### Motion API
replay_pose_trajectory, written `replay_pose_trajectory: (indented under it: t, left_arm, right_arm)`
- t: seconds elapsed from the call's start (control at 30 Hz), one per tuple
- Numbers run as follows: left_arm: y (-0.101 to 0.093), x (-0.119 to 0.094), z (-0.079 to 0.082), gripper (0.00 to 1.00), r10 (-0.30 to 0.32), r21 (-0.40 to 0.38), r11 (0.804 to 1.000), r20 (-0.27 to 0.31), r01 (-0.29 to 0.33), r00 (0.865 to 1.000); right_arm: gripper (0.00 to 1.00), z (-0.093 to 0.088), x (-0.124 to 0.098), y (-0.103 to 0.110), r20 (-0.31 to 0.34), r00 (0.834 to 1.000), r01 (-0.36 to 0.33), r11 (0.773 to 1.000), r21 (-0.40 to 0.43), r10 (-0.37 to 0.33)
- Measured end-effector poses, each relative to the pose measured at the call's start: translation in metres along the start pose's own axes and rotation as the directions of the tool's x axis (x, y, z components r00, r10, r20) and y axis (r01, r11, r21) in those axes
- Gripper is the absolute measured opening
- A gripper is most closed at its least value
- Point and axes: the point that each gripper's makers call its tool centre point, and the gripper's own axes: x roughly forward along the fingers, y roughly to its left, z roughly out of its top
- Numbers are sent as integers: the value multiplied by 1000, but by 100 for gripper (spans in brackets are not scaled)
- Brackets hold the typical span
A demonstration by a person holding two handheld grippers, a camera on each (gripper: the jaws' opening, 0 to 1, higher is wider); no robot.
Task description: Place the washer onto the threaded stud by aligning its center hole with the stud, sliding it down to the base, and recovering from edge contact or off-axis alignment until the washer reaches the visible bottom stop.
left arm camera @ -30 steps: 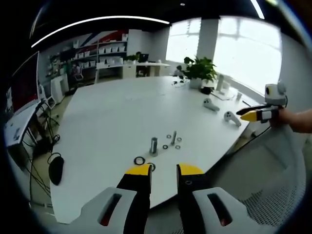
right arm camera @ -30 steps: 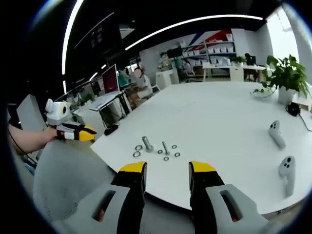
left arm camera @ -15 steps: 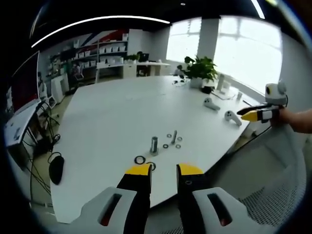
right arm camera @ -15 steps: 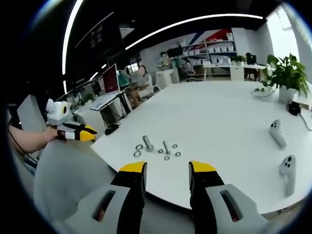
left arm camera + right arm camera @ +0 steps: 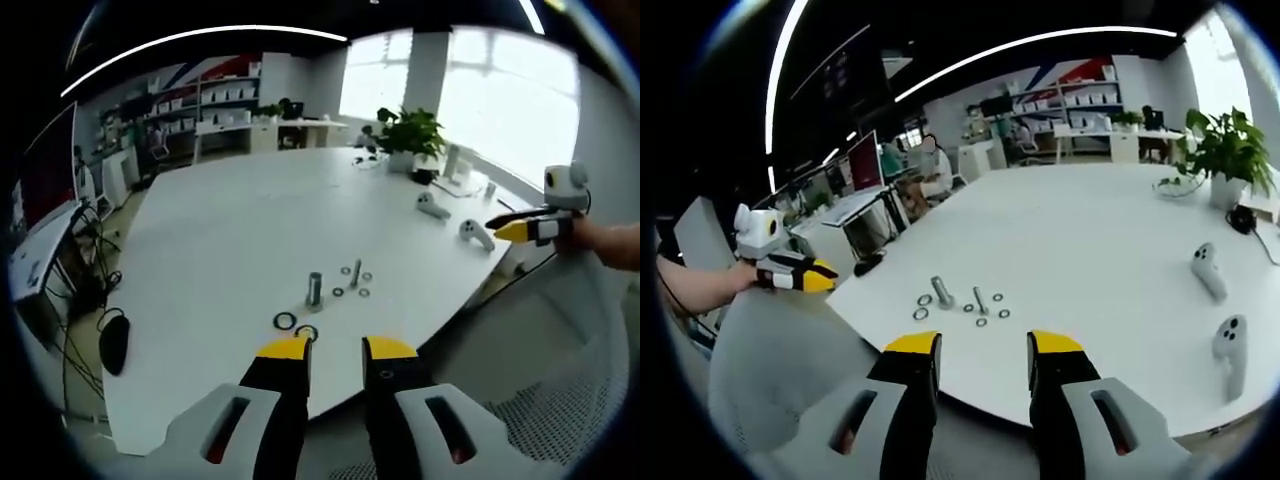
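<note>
White counter [image 5: 230,230]: broad, carries a small cluster of hardware close to its near edge, within easy reach of both hands. Item: upright threaded stud [image 5: 314,289], standing on its base, nothing on its shaft so far as can be told; the same stud appears in the right gripper view [image 5: 939,293]. Item: dark washer [image 5: 285,321], lying flat just beside the stud on the near side; a second ring [image 5: 307,333] lies next to it, right at the tip of the left fingers. Item: slimmer bolt [image 5: 355,273] standing a little past the stud, with several small loose washers [image 5: 352,292] scattered around it. Left gripper [image 5: 335,350]: held low at the counter edge, fingers set a narrow gap apart and holding nothing, aimed at the rings, which suits a first pick. Right gripper [image 5: 983,345]: likewise at the counter edge on the other side of the cluster, fingers moderately apart and empty, facing the stud, probably standing by to steady or assist. Each gripper shows at the margin of the other's view, hand behind it. Judgement: no washer is lifted yet, so the task stands at its start; the flat ring will need a thin edge grip. Further off: two white game controllers [image 5: 1218,310] and a potted plant [image 5: 408,135], well apart from the work.
</note>
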Motion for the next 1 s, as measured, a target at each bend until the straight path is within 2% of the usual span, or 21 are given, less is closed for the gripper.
replay_pose_trajectory:
  t: [0.77, 1.0]
  left_arm:
    - [1, -1, 1, 18, 4, -4, 1000, 5, -4, 1000]
    - [-1, 1, -3, 18, -2, 1, 1000, -20, 2, 1000]
  right_arm:
    - [36, -3, 1, 1, -19, 1000, -5, 1000, -10, 5]
    - [36, -4, 1, 2, -27, 1000, -12, 1000, -14, 11]
